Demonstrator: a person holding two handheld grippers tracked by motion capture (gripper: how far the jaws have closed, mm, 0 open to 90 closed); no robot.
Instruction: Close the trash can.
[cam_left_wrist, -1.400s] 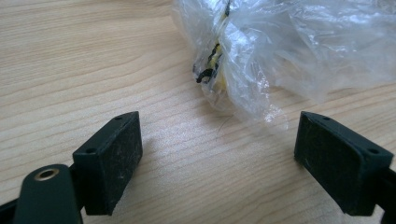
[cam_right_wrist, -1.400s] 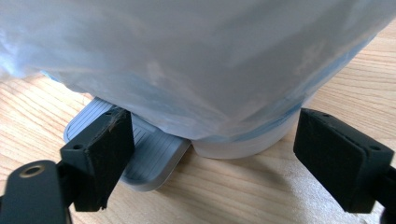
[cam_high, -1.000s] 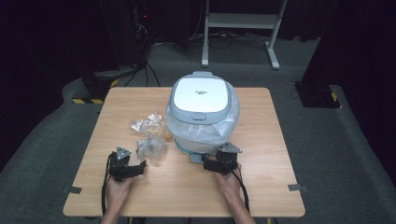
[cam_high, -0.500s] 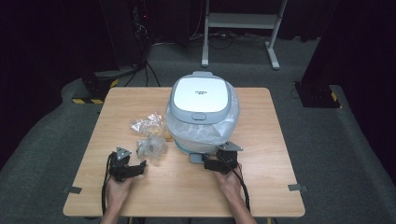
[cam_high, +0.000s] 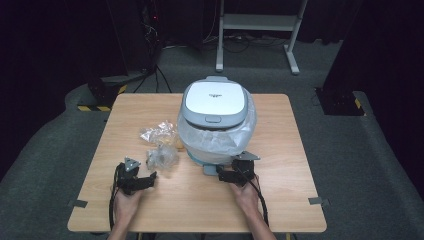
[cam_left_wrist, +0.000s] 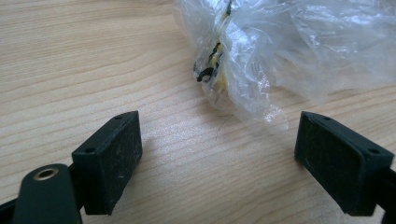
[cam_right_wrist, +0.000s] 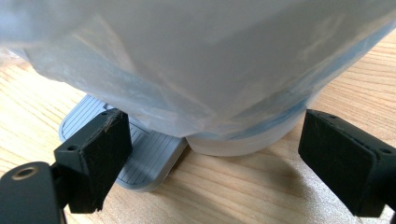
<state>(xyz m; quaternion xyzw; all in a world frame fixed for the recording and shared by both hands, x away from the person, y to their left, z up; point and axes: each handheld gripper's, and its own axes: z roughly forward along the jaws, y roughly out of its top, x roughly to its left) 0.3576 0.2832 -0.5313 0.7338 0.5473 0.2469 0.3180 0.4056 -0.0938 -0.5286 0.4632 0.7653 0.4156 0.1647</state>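
Note:
A white pedal bin (cam_high: 215, 117) with a grey-rimmed lid and a clear liner bag stands mid-table. Its grey foot pedal (cam_right_wrist: 135, 147) sticks out at the front. My right gripper (cam_high: 227, 174) is open just in front of the bin's base (cam_right_wrist: 247, 140), its jaws wide apart with the pedal by the left one. Two crumpled clear plastic wrappers (cam_high: 161, 156) lie left of the bin. My left gripper (cam_high: 142, 180) is open on the table just short of the nearer wrapper (cam_left_wrist: 261, 60), which shows yellow and black print inside.
The wooden table (cam_high: 280, 200) has bare room along its front and right side. Tape patches (cam_high: 77, 203) mark its front corners. Behind the table are a white metal stand (cam_high: 260, 30) and dark equipment on grey carpet.

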